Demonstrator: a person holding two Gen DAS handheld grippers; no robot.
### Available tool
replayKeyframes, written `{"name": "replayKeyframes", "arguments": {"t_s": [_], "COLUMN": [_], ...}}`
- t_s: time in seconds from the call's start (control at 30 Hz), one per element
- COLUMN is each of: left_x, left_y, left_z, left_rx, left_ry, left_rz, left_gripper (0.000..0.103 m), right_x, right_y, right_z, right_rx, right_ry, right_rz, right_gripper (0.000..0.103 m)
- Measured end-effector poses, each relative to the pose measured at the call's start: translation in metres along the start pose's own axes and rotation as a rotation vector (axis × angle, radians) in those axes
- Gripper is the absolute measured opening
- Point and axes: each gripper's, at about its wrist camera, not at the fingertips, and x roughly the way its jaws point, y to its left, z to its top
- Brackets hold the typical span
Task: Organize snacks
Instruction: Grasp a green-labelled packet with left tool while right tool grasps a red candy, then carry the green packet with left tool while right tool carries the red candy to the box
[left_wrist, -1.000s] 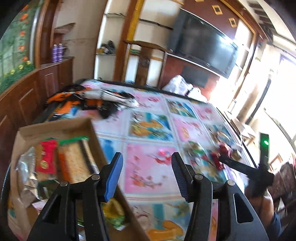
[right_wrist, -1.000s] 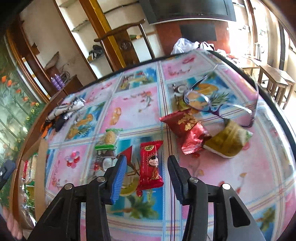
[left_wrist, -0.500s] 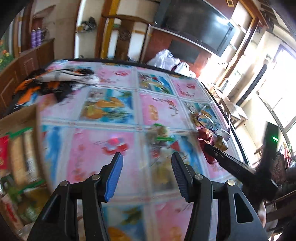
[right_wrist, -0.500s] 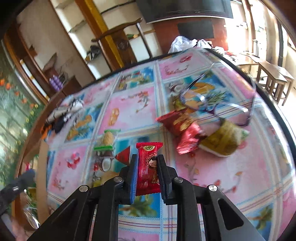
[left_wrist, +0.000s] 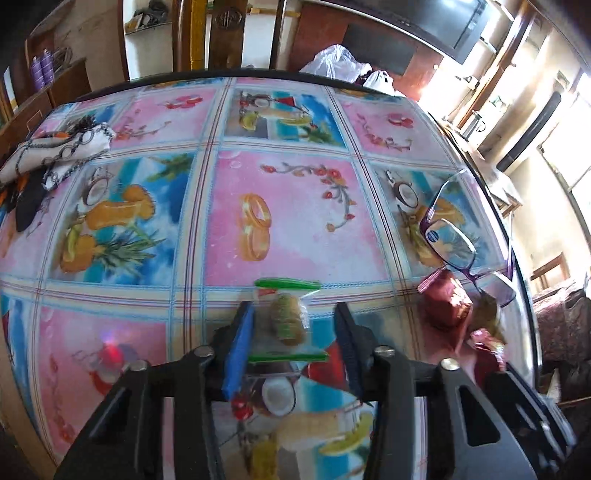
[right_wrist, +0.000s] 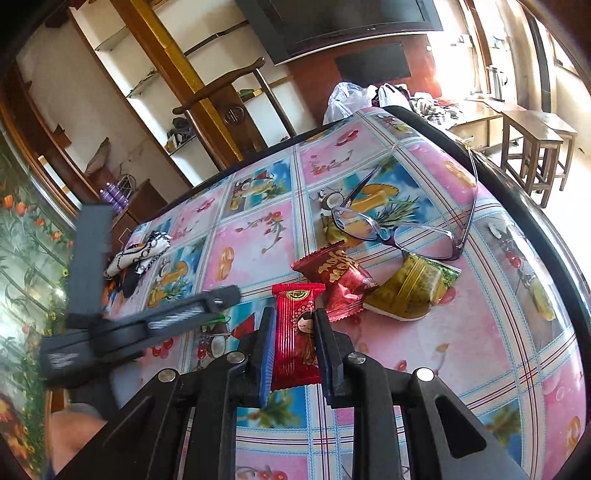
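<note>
My right gripper (right_wrist: 293, 341) is shut on a red snack packet (right_wrist: 295, 332) with a cartoon face, held just above the table. My left gripper (left_wrist: 291, 336) is open, its jaws on either side of a clear packet with green ends (left_wrist: 288, 317) that lies on the table. The left gripper also shows in the right wrist view (right_wrist: 221, 295) at the left. A dark red packet (right_wrist: 338, 277) and a gold-green packet (right_wrist: 410, 291) lie together to the right; the dark red one also shows in the left wrist view (left_wrist: 445, 304).
Purple-framed glasses (right_wrist: 402, 229) lie beyond the packets near the table's right edge (right_wrist: 517, 206). A patterned scarf (left_wrist: 55, 151) lies at the far left. White plastic bags (left_wrist: 338, 62) sit past the far edge. Wooden stools (right_wrist: 535, 147) stand to the right.
My right gripper closed on the red packet and lifted it slightly. My left gripper swung away from the cardboard box across the table and came over the clear green-ended packet.
</note>
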Motion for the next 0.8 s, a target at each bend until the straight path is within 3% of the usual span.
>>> {"name": "replayKeyframes", "arguments": {"t_s": [0.07,0.23,0.6,0.8], "left_x": [-0.001,-0.013,-0.070,-0.083], "left_y": [-0.001,0.008,0.038,0.044], "left_z": [-0.002,-0.020,-0.124,-0.127], "left_rx": [0.010,0.008,0.005,0.010], "left_ry": [-0.007,-0.024,-0.114,-0.185], "left_rz": [0.009,0.003,0.015,0.010], "left_gripper": [0.029,0.029,0.029,0.027], "right_x": [-0.002,-0.002,0.014,0.019], "right_y": [0.000,0.002,0.027,0.042], "right_z": [0.000,-0.002,-0.020,-0.033], "right_rx": [-0.003,-0.022,-0.115,-0.168], "right_ry": [-0.004,0.003,0.069,0.078], "right_rz": [0.001,0.007,0.039,0.046], "right_gripper": [0.022,0.022,0.021,0.021]}}
